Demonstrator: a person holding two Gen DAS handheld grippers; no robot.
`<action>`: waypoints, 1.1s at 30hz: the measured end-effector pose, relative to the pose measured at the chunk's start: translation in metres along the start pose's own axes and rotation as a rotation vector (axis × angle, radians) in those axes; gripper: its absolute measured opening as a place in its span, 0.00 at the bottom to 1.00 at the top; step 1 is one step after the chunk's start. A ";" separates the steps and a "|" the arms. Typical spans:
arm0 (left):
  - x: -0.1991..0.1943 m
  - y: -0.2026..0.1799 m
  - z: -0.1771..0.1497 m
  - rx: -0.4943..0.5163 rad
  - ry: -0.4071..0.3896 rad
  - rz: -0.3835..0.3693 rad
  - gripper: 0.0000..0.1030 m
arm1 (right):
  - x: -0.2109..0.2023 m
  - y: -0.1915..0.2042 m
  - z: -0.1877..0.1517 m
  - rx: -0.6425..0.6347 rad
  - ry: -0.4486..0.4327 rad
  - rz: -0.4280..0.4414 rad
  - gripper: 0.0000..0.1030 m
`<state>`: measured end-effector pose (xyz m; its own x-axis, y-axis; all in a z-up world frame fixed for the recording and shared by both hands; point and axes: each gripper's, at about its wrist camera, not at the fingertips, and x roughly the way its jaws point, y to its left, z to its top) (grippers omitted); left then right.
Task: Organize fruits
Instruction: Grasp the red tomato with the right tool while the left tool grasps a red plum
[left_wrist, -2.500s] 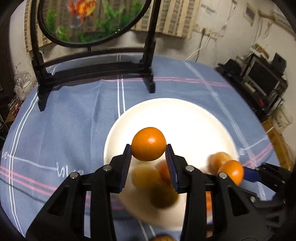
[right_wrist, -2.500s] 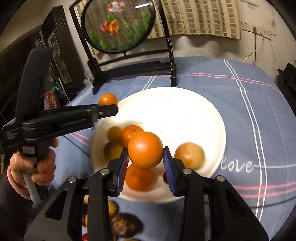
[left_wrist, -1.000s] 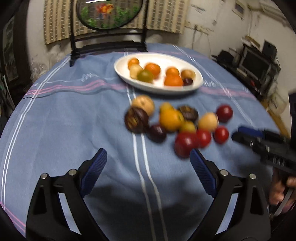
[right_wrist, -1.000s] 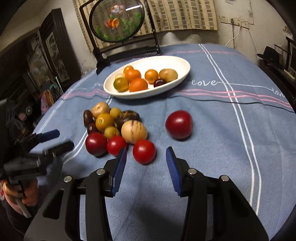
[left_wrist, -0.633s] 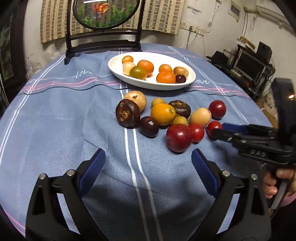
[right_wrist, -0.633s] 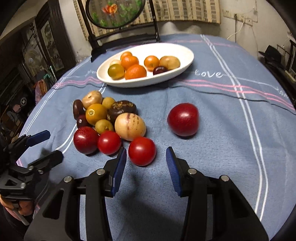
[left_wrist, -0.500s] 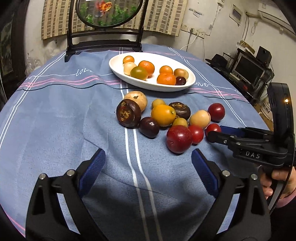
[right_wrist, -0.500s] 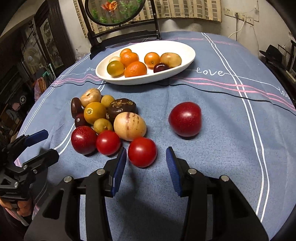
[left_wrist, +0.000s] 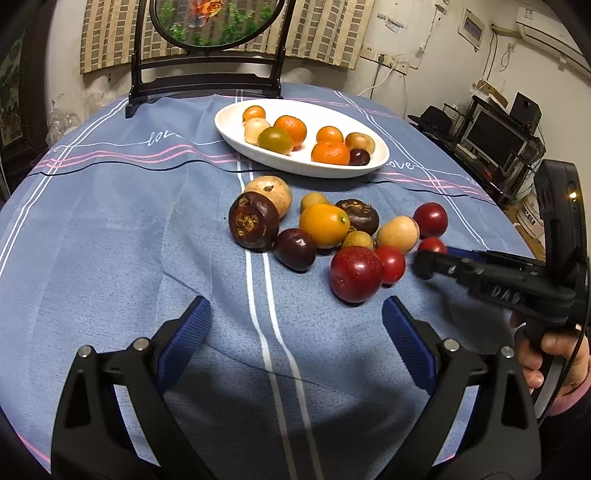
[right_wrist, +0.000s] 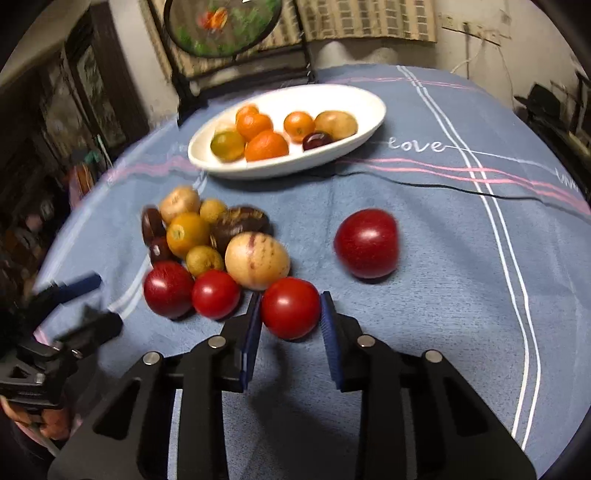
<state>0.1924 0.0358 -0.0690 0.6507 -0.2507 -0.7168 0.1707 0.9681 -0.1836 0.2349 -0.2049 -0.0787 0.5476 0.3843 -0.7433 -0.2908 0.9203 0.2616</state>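
Our right gripper (right_wrist: 290, 317) has closed on one red tomato (right_wrist: 290, 307) at the near edge of the pile, both pads touching it. Our left gripper (left_wrist: 293, 336) hangs wide open over bare cloth (left_wrist: 110, 258), holding nothing. We count seven fruits in the white dish (left_wrist: 236, 138) and eleven on the cloth, including one red plum (right_wrist: 366, 243) lying apart.
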 end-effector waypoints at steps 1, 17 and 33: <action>0.001 -0.002 0.001 0.008 0.005 -0.005 0.92 | -0.003 -0.007 0.000 0.032 -0.018 0.017 0.31; 0.043 -0.035 0.019 0.108 0.115 -0.059 0.49 | -0.010 -0.042 -0.004 0.219 -0.054 0.134 0.31; 0.046 -0.048 0.025 0.147 0.091 -0.054 0.41 | -0.010 -0.043 -0.005 0.223 -0.049 0.143 0.31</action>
<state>0.2322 -0.0222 -0.0761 0.5689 -0.2943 -0.7680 0.3142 0.9407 -0.1278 0.2383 -0.2486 -0.0859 0.5519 0.5100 -0.6597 -0.1911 0.8475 0.4953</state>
